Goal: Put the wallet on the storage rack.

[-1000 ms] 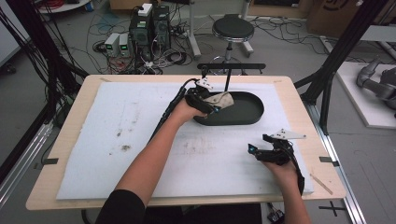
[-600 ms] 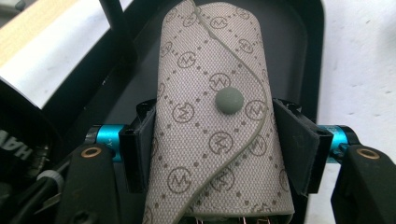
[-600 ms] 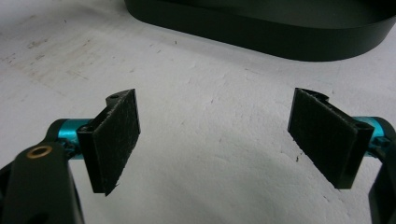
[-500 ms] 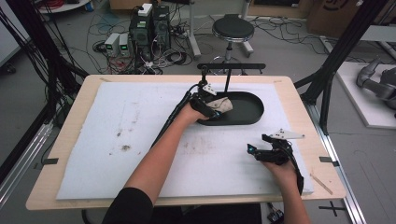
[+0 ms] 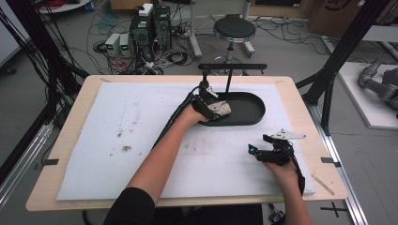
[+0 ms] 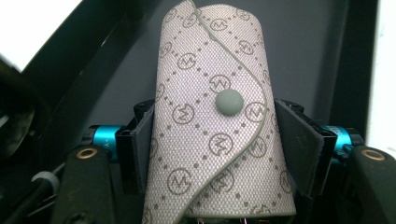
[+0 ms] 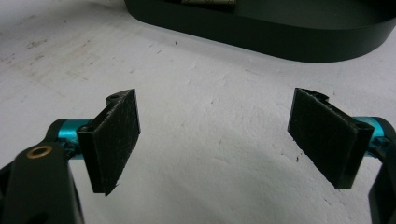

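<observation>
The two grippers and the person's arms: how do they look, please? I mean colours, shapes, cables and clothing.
Both the left gripper and the right gripper are black, with flat rectangular dark pads on turquoise metal posts and brass-coloured rivets. A black cable runs along the left forearm. The right gripper carries a grey three-cornered plate. A black sleeve covers the left upper arm.

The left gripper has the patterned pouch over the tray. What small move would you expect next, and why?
Probably open the left gripper and let go. Its jaws are shut on the monogram pouch, which sits over the dark oval tray, so release seems the likely step. The right gripper rests open over the white mat, holding nothing.
</observation>
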Demonstrator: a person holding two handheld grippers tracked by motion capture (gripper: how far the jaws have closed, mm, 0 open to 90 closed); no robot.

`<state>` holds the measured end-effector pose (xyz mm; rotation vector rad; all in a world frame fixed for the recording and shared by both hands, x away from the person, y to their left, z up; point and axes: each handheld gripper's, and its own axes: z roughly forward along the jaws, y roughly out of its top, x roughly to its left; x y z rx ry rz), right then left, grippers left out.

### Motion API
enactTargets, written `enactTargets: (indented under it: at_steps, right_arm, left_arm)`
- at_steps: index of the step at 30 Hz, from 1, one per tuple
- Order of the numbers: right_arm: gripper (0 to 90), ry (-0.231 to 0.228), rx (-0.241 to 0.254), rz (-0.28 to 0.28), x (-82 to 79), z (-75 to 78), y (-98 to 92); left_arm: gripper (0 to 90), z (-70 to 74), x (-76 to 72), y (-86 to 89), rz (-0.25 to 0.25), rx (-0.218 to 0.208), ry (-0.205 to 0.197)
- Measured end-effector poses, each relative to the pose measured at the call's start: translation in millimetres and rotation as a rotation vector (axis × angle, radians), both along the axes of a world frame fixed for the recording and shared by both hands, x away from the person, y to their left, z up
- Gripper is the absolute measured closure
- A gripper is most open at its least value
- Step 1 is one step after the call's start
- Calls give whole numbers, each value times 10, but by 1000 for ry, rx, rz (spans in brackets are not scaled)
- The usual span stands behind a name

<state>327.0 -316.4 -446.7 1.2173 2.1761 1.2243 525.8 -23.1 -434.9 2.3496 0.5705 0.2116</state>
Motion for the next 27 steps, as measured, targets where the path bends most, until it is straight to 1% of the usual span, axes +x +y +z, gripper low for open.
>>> enactTargets:
  at_steps: [3,4,5,6,8,9,10,12,13,14,16,17,18,19,20,22,23,27]
  right_arm:
    - [173,4,2,-5,3,-3,-3]
    - [173,4,0,-6,4,-3,-3]
    - [173,4,0,-6,4,-3,-3]
    - [173,1,0,-5,5,-1,-1]
    - [173,1,0,-4,5,0,-2]
    - [173,-1,-1,-4,6,1,1]
    - [173,-1,0,-5,8,1,2]
    - [173,-2,-2,-4,9,3,2]
    - [173,-1,-1,-5,10,3,3]
    - [173,-5,-3,-5,12,3,-2]
    - [173,-5,-1,-8,9,5,-13]
    - [173,-5,2,-12,7,7,-23]
    - [173,-3,3,-15,4,9,-34]
    - [173,-5,6,-22,2,9,-40]
    - [173,-9,5,-26,5,9,-50]
    - [173,-7,10,-27,3,11,-51]
    - [173,-5,4,-28,8,8,-47]
    - [173,-6,-1,-27,22,4,-43]
  left_arm:
    - [305,10,15,27,15,-11,5]
    - [296,14,12,26,18,-18,3]
    - [296,28,11,28,20,-10,-6]
    - [281,36,8,29,22,-12,-8]
    - [281,56,-5,31,26,-15,-12]
    - [267,89,-20,46,35,-19,-22]
    - [266,109,-29,60,36,-31,-24]
    - [266,135,-38,79,33,-35,-27]
    - [266,157,-49,97,34,-49,-28]
    - [266,208,-76,146,30,-67,-34]
    - [266,270,-110,204,33,-79,-48]
    - [266,270,-110,204,33,-79,-48]
    - [265,345,-154,269,36,-100,-58]
    - [266,383,-179,303,34,-115,-62]
    - [266,383,-179,303,34,-115,-62]
    - [265,450,-240,370,34,-135,-60]
    - [266,481,-285,411,32,-155,-52]
    - [266,568,-449,560,25,-181,-61]
